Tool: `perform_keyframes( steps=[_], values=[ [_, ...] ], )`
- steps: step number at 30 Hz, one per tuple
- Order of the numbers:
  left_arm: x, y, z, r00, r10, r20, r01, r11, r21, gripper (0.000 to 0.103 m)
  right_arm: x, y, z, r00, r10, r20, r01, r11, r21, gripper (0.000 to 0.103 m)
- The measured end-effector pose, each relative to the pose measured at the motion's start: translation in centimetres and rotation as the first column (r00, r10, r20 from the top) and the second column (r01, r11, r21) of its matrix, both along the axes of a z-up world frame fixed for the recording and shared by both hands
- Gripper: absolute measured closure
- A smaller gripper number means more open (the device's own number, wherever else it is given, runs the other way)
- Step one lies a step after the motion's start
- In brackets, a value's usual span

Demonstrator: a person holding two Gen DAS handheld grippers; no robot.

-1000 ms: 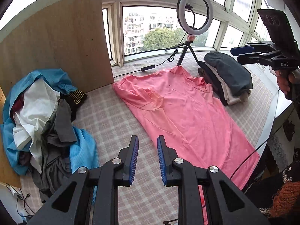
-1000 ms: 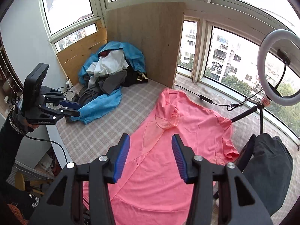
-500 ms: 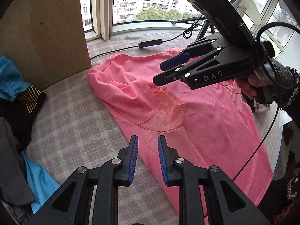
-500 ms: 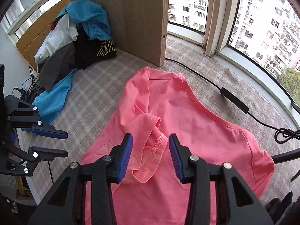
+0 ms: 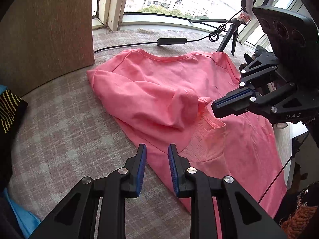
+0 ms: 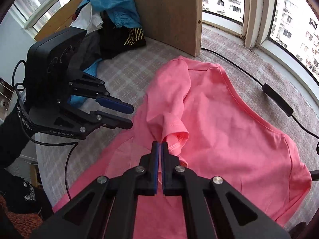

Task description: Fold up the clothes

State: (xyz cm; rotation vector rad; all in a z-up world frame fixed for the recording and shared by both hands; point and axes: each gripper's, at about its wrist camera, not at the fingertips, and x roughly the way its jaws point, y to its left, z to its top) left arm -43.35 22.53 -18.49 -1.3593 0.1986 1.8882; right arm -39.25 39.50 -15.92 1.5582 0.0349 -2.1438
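Observation:
A pink T-shirt point(image 5: 151, 87) lies spread on the checked cloth surface, its left sleeve point(image 5: 179, 107) folded over the body. It also shows in the right wrist view point(image 6: 229, 131). My right gripper point(image 6: 160, 146) is shut on the sleeve's hem point(image 6: 175, 137); it also shows in the left wrist view point(image 5: 216, 107) at the sleeve's end. My left gripper point(image 5: 156, 149) is open, just above the shirt's near side edge, holding nothing; it also shows in the right wrist view point(image 6: 129, 115).
A pile of blue, white and black clothes point(image 6: 111, 20) lies by a wooden board point(image 5: 45, 29). A black cable with an inline switch point(image 5: 171, 41) runs behind the shirt. A ring-light tripod point(image 5: 229, 33) stands at the back right, near the windows.
Both grippers have moved down and closer to the shirt. The right gripper, open before, has closed on the sleeve hem. The left gripper has stayed open.

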Motion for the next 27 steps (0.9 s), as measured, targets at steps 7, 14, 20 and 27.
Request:
perform_keyframes(
  steps=[7,14,20,27],
  values=[
    [-0.2,0.4,-0.5,1.0,-0.019,0.017,0.019,1.0,0.022,0.076,-3.4,2.5,-0.3,0.991,-0.132,0.017,0.132,0.991,-0.035,0.063],
    [0.1,1.2,-1.1,0.999,-0.041,0.002,0.041,0.999,0.002,0.074,-3.9,1.0,-1.8,0.994,-0.085,0.073,0.092,0.991,-0.098,0.099],
    [0.0,0.9,-1.2,0.999,-0.043,0.01,0.043,0.999,0.015,0.074,-1.5,-0.2,0.7,0.997,-0.015,-0.074,0.026,0.988,0.155,0.086],
    [-1.3,-0.1,-0.1,1.0,0.002,-0.007,-0.002,0.999,0.039,0.074,-6.2,1.3,0.5,0.987,-0.13,-0.091,0.131,0.991,0.005,0.056]
  ],
)
